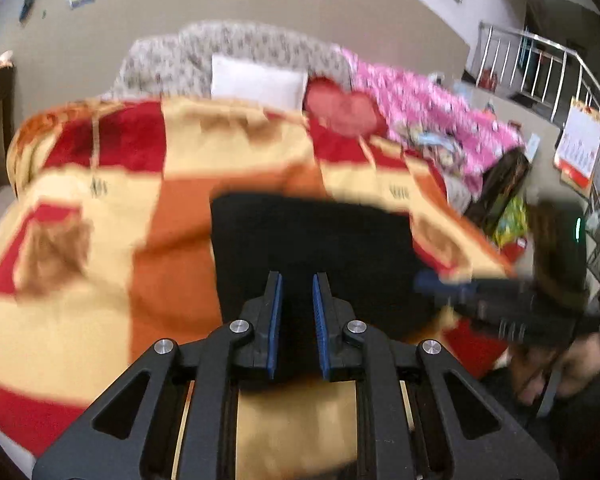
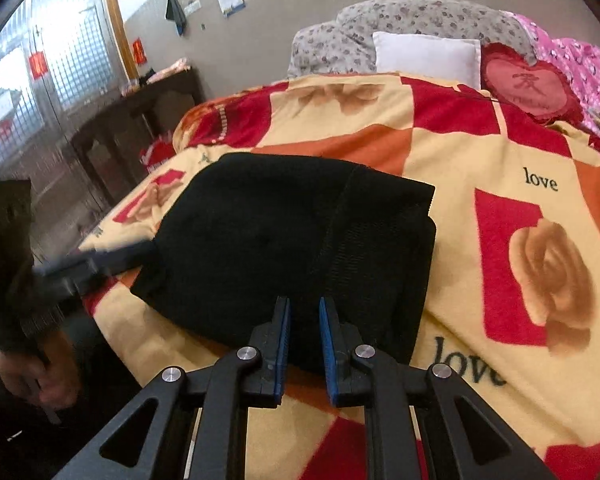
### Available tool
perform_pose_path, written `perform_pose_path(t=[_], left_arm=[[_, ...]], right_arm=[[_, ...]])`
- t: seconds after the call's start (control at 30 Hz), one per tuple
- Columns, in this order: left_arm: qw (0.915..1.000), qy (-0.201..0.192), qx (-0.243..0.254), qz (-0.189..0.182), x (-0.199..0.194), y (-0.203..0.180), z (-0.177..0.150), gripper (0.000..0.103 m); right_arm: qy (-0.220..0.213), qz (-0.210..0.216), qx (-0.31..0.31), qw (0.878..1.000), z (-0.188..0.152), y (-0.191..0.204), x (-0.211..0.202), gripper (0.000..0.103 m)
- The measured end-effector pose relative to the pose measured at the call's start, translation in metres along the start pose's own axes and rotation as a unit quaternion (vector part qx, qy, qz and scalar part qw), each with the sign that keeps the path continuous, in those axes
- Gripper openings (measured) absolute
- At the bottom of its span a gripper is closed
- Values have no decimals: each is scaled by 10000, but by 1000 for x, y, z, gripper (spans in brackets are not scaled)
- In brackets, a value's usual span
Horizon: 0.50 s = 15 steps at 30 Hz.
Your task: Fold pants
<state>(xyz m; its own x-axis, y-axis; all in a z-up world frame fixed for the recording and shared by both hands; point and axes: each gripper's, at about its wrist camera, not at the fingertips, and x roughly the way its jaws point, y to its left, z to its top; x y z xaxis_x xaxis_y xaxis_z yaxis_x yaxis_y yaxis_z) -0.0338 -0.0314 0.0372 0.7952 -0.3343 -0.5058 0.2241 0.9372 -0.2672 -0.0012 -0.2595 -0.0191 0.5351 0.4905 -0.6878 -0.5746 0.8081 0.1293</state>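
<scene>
The black pants (image 1: 312, 240) (image 2: 280, 220) lie folded into a compact block on the bed's blanket (image 1: 80, 300) (image 2: 500, 152). My left gripper (image 1: 297, 276) hovers over their near edge, its blue pads a narrow gap apart with nothing pinched. My right gripper (image 2: 304, 300) hangs the same way over the near edge on the other side, pads slightly apart and empty. Each view also catches the other gripper as a dark blur beside the pants: the right one (image 1: 432, 282) and the left one (image 2: 140, 252), each with a hand behind it.
A white pillow (image 2: 428, 56), a red heart cushion (image 2: 528, 84) and a grey floral pillow (image 2: 400, 12) sit at the bed's head. A pink quilt (image 1: 432, 108) lies along the far side. A dark cabinet (image 2: 140, 120) stands left of the bed, and a metal railing (image 1: 560, 72) beyond it.
</scene>
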Motion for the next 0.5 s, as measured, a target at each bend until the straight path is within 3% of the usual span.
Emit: perform_pose_path(t=[0.07, 0.13, 0.23, 0.43, 0.5], left_arm=[[9999, 32, -98, -34, 13, 6, 21, 13], [9991, 323, -265, 35, 42, 18, 35, 13], [9922, 1120, -547, 2, 89, 36, 30, 14], [9926, 1065, -569, -90, 85, 40, 36, 14], [9964, 696, -490, -43, 73, 38, 50, 14]], right_arm=[[-122, 237, 224, 9994, -3, -7, -1, 13], [-228, 378, 379, 9983, -6, -11, -1, 12], [-357, 328, 425, 9979, -10, -7, -2, 12], [-465, 217, 410, 9978, -12, -4, -2, 12], [-499, 267, 439, 9974, -13, -5, -3, 13]])
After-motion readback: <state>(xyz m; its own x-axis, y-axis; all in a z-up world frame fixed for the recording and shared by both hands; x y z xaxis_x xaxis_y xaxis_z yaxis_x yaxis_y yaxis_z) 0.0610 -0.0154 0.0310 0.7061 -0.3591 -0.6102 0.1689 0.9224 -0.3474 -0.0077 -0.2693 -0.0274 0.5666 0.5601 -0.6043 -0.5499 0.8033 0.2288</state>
